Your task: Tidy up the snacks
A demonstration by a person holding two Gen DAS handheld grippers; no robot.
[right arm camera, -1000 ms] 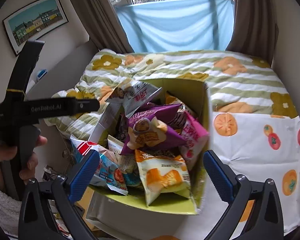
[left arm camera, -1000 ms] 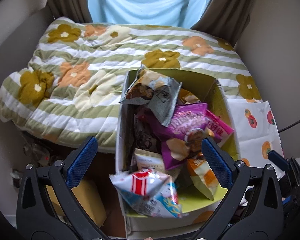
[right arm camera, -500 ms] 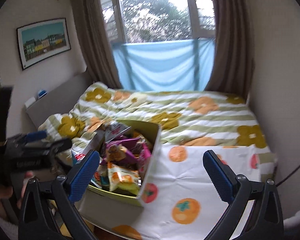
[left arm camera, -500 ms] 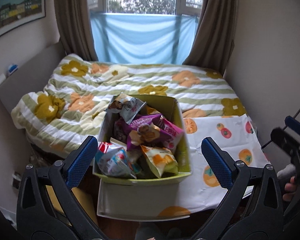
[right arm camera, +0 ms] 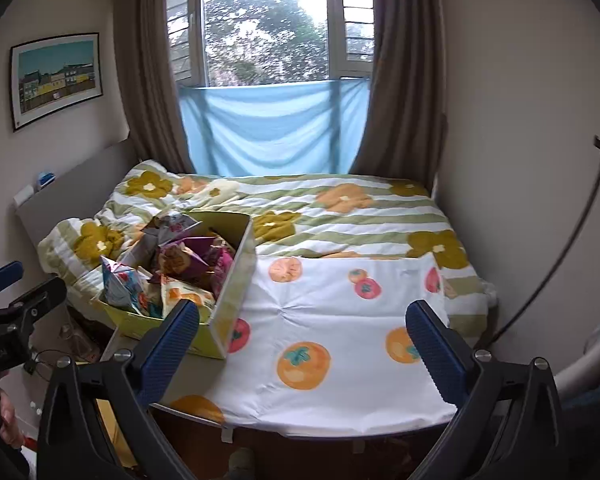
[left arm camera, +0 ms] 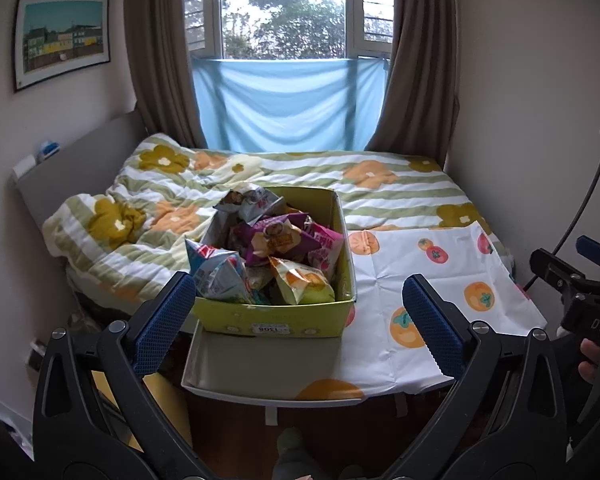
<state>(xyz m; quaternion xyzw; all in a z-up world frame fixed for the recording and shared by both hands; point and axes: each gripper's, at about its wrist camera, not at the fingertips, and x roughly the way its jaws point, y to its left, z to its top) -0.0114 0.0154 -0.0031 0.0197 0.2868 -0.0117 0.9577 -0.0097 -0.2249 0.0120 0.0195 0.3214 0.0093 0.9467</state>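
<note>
A yellow-green cardboard box [left arm camera: 276,322] stands at the near left of a small table on the bed, piled with snack bags: a purple bag [left arm camera: 274,238], a pink one [left arm camera: 326,250], an orange-print one [left arm camera: 300,284], a blue-red one [left arm camera: 216,274] and a grey one [left arm camera: 250,204]. The box also shows in the right wrist view [right arm camera: 230,300]. My left gripper [left arm camera: 298,320] is open and empty, well back from the box. My right gripper [right arm camera: 302,344] is open and empty, over the cloth to the box's right.
A white cloth with orange fruit prints [right arm camera: 340,320] covers the table right of the box. A flowered striped quilt [left arm camera: 160,208] covers the bed behind. Walls close in on both sides; a grey headboard [left arm camera: 76,160] is at left.
Both grippers have pulled back and risen away from the box, so it looks much smaller now. Both stayed open and empty.
</note>
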